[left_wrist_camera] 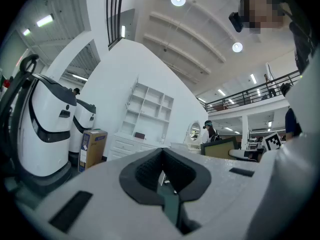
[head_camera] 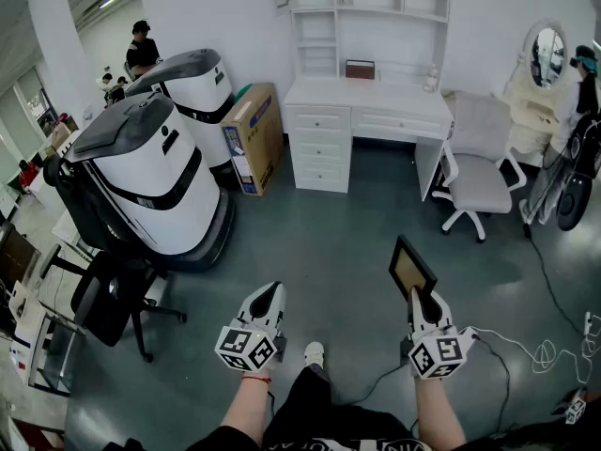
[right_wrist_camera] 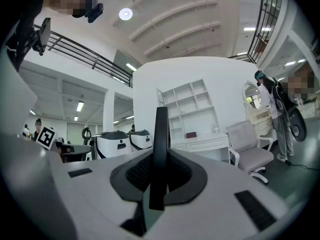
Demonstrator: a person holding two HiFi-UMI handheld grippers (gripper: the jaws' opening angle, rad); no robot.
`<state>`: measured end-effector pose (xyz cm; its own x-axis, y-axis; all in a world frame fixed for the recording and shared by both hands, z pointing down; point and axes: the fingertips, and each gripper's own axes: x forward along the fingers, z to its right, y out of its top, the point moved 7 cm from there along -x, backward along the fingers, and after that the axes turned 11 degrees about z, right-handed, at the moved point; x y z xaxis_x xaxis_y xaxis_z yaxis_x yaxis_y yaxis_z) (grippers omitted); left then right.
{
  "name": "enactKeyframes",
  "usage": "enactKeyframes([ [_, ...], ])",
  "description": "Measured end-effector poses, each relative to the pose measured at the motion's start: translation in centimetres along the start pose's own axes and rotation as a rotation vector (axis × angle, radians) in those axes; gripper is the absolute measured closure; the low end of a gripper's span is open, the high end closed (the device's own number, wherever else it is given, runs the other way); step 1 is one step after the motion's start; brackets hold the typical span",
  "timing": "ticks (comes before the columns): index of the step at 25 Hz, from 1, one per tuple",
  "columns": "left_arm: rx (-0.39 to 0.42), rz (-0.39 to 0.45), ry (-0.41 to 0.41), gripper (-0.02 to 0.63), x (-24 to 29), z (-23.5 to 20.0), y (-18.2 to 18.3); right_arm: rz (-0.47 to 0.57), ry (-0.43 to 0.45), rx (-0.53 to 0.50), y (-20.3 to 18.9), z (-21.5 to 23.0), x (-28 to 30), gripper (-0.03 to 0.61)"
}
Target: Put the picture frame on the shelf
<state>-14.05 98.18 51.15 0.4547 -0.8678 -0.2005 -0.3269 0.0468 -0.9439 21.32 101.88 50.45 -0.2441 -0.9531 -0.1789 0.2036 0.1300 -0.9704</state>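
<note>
We stand on a grey floor (head_camera: 319, 233), well apart from the white shelf (head_camera: 376, 11) that rises over the counter (head_camera: 376, 93) at the far wall. The task is only begun, as we judge it: the picture frame (head_camera: 412, 268) is already picked up, clamped edge-on and upright in our right hand-held gripper (head_camera: 420, 294), but the walk across and the placing remain. Our left hand-held gripper (head_camera: 271, 291) has its jaws together on nothing.

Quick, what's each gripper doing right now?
Left gripper: closed, nothing between its jaws.
Right gripper: closed on the picture frame.
</note>
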Motion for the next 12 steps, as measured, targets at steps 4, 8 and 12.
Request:
enactKeyframes([
  [4, -0.009, -0.002, -0.015, 0.609, 4.5, -2.5, -0.1, -0.009, -0.017, 0.004, -0.9, 1.0, 4.4, 0.543],
  [8, -0.010, -0.002, -0.033, 0.609, 9.3, -5.4, -0.1, -0.014, -0.025, -0.002, -1.7, 1.9, 9.3, 0.543],
  [12, -0.017, -0.017, -0.046, 0.609, 12.8, -8.4, 0.1, -0.020, -0.051, 0.007, -2.8, 2.2, 13.6, 0.541],
])
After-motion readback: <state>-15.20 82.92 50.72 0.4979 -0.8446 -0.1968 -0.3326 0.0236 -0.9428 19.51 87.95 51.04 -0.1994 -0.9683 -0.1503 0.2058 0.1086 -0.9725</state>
